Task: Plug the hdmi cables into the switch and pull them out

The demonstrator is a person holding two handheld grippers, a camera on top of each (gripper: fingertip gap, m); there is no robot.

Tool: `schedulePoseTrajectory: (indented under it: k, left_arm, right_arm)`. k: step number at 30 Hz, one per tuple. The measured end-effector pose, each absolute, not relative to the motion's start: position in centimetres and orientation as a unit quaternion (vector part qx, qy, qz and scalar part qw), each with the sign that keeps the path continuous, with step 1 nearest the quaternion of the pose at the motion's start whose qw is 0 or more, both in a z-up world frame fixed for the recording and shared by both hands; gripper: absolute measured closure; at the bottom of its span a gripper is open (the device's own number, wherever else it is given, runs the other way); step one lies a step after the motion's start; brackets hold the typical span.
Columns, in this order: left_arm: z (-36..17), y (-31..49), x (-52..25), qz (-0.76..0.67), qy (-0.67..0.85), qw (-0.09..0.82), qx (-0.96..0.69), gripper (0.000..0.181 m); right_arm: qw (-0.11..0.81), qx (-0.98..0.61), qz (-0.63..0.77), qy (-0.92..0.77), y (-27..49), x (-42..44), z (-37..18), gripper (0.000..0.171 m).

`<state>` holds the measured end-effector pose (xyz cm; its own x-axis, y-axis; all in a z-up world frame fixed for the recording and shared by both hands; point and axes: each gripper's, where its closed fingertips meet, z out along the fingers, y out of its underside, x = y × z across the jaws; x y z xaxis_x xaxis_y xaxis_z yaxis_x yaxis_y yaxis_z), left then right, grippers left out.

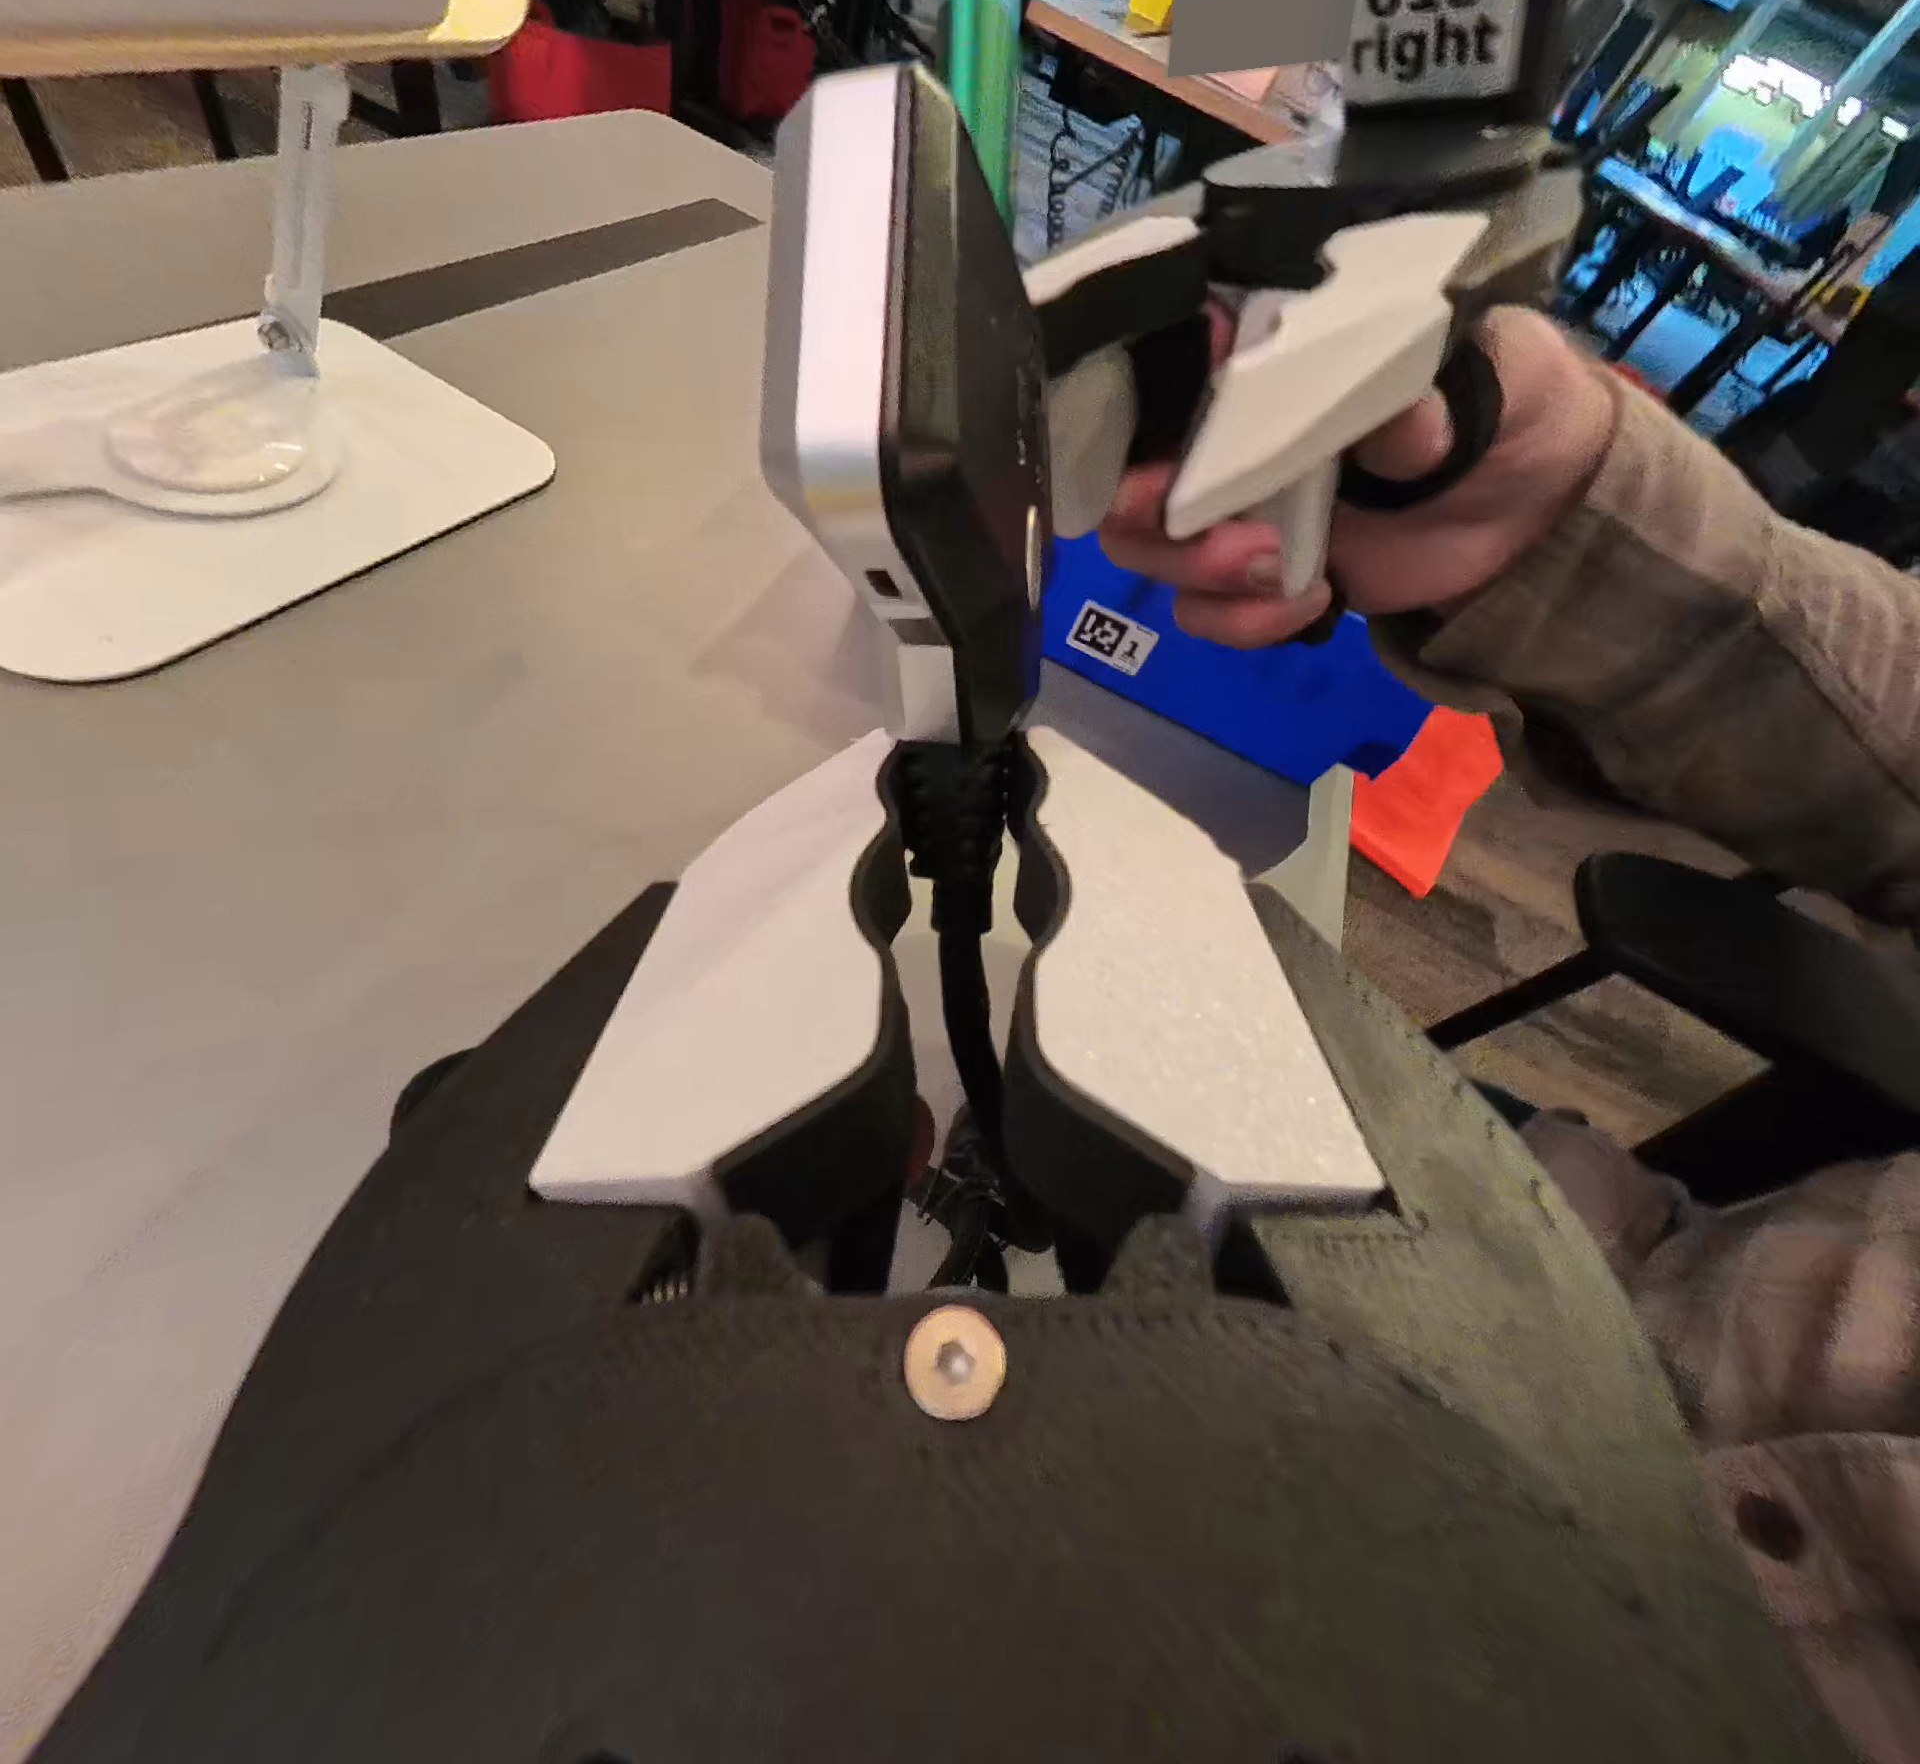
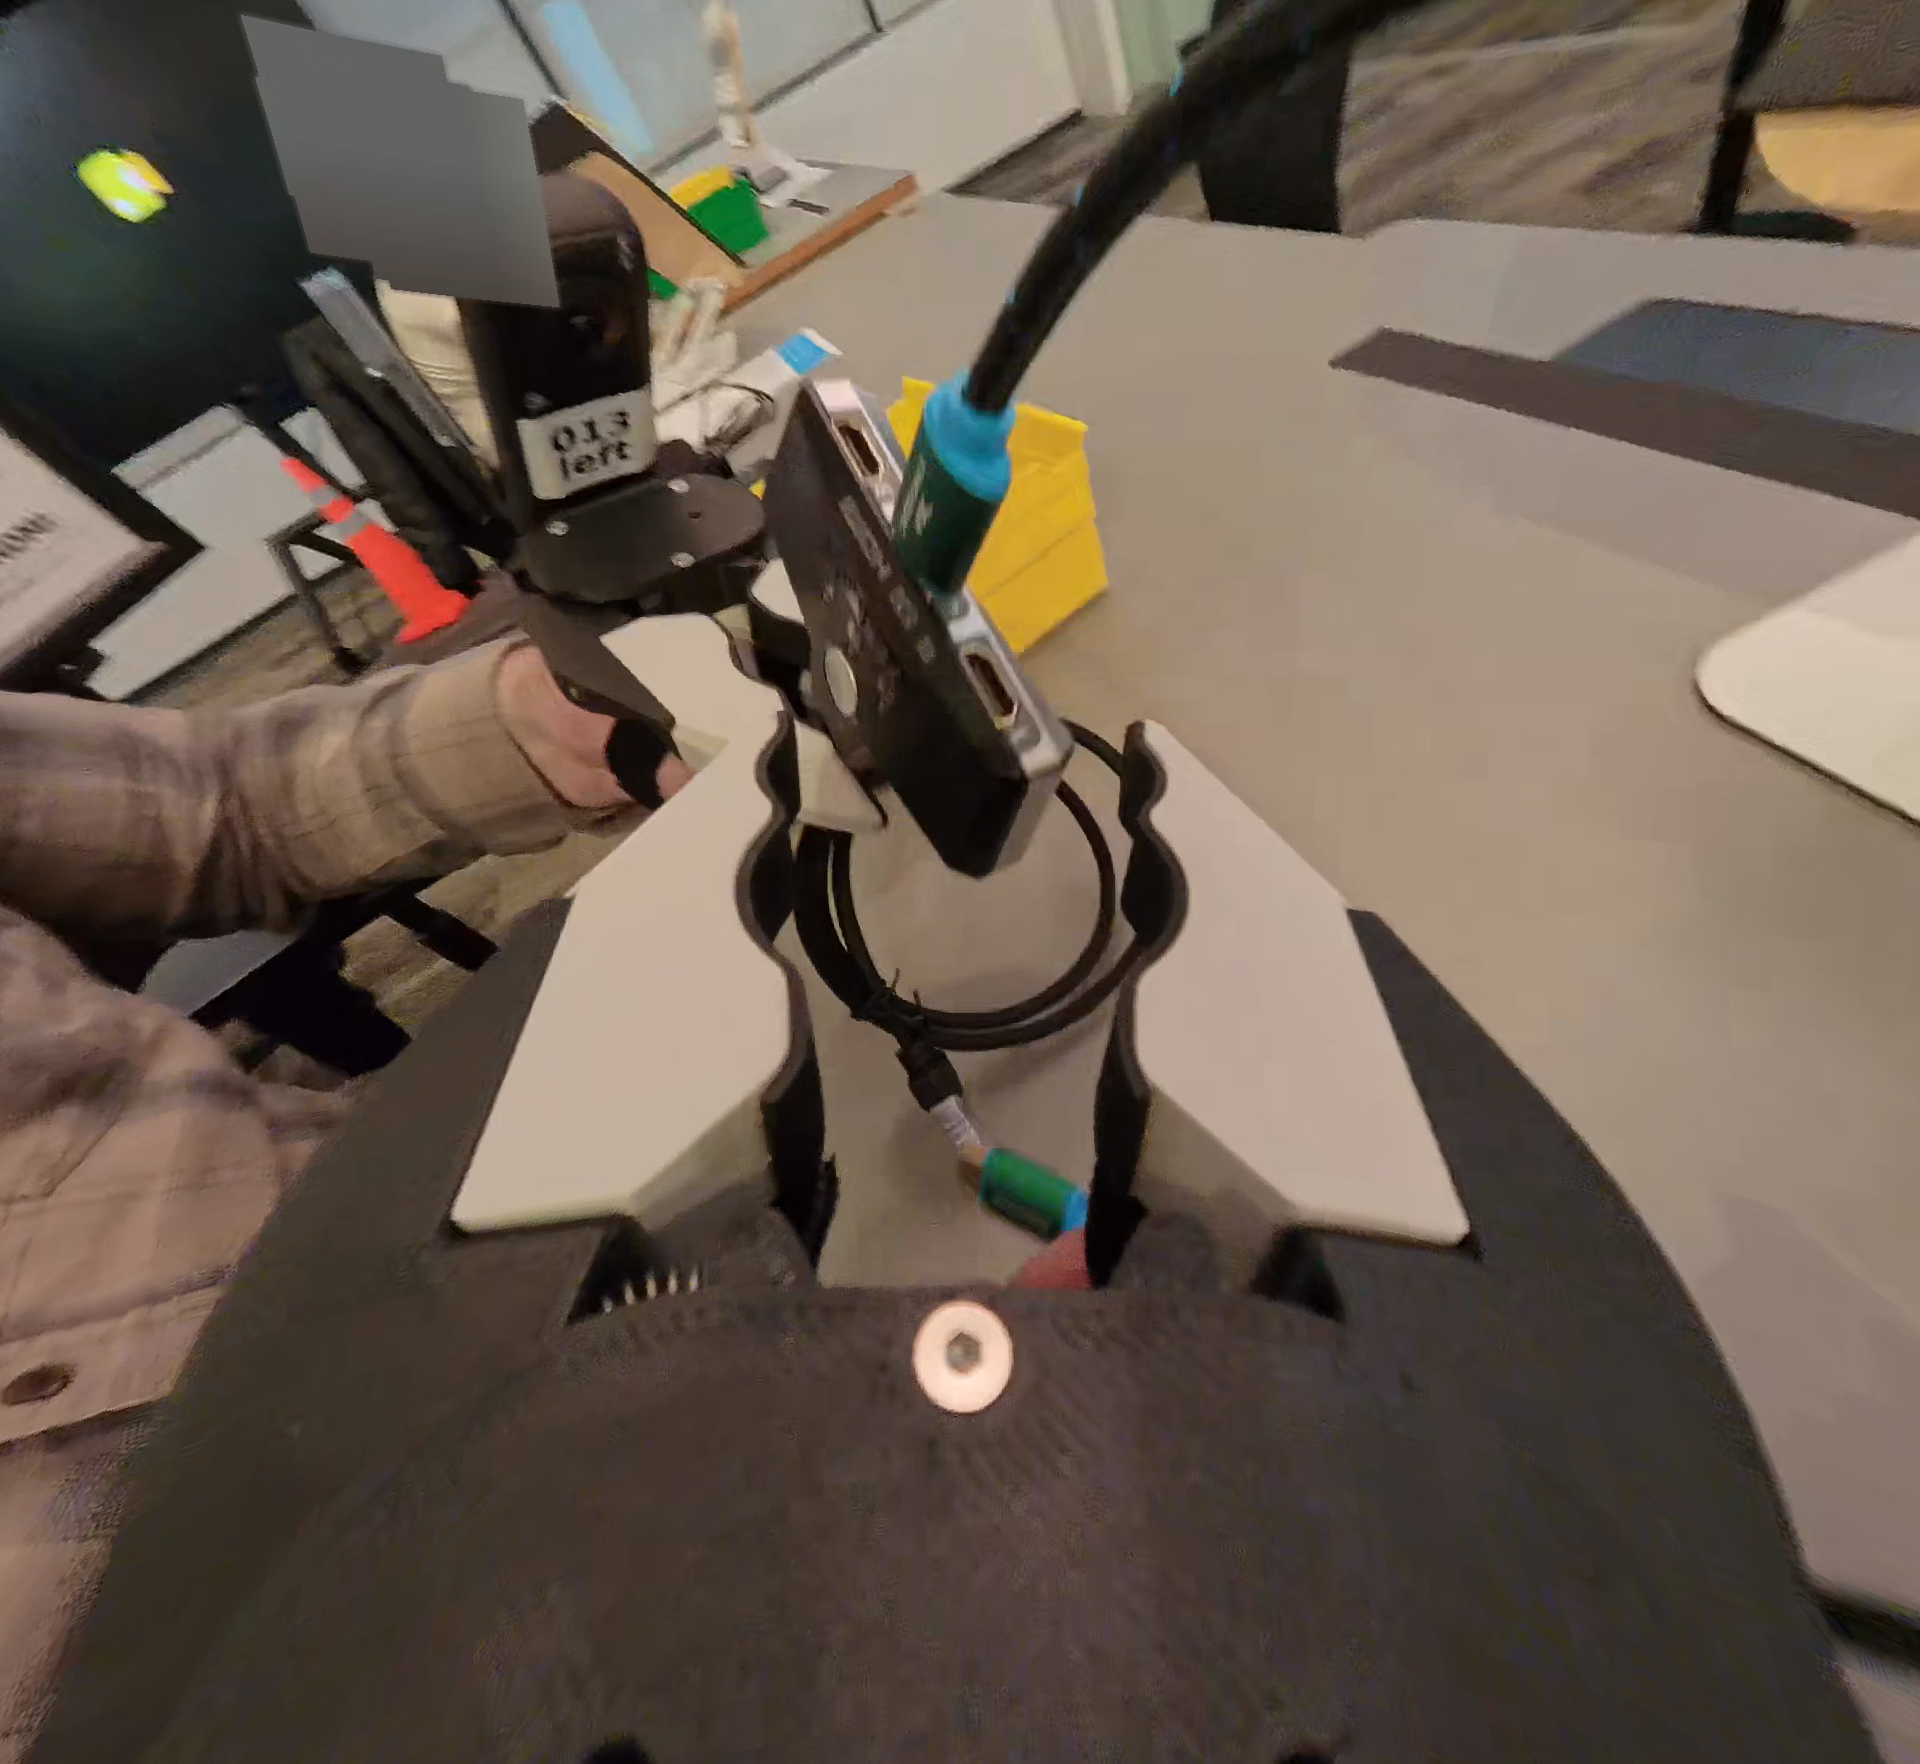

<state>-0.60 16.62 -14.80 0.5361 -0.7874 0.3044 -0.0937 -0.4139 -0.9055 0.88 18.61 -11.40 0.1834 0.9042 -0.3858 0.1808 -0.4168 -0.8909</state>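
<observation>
Left wrist view: the left tool (image 1: 961, 805) is clamped on a black braided plug at the lower edge of the switch (image 1: 894, 426), which is held upright above the grey surface (image 1: 312, 831). The right tool (image 1: 1132, 364) stands just beside the switch; whether it touches it cannot be told.

Right wrist view: the right tool (image 2: 961, 784) is spread open, empty, close to the tilted switch (image 2: 904, 654). A green-and-blue plug (image 2: 951, 493) sits in one port. A coiled black cable (image 2: 966, 935) and a second green plug (image 2: 1029, 1200) lie on the surface (image 2: 1403, 675).
</observation>
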Motion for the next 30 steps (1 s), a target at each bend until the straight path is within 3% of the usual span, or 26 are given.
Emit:
schedulePoseTrajectory:
  k: [9,12,14,16,18,22,30]
  left_arm:
    - [-14.8,16.3,1.5,-0.411,0.231,0.473,-0.744,0.166]
    - [-14.6,15.4,2.6,-0.434,0.237,0.467,-0.733,0.167]
    - [-14.4,15.4,2.6,-0.462,0.21,0.461,-0.728,0.166]
    - [-14.5,15.5,2.5,-0.476,0.199,0.452,-0.728,0.165]
    - [-14.7,15.9,2.2,-0.45,0.205,0.462,-0.736,0.159]
    - [-13.2,16.6,0.9,-0.395,0.223,0.506,-0.734,0.144]
    - [-11.0,17.9,-2.2,-0.322,0.266,0.533,-0.736,0.129]
  right_arm:
    - [0.345,-0.722,0.496,-0.335,17.7,-1.3,-13.9,0.079]
    - [0.342,-0.705,0.545,-0.299,17.5,-2.3,-13.3,0.101]
    - [0.335,-0.689,0.571,-0.294,17.4,-2.4,-13.0,0.105]
    - [0.33,-0.672,0.593,-0.294,17.2,-2.3,-12.5,0.123]
    - [0.323,-0.66,0.606,-0.306,16.9,-2.2,-11.8,0.151]
    - [0.316,-0.668,0.569,-0.361,17.2,-1.9,-11.6,0.152]
    - [0.186,-0.669,0.467,-0.547,15.5,-0.6,-14.8,0.151]
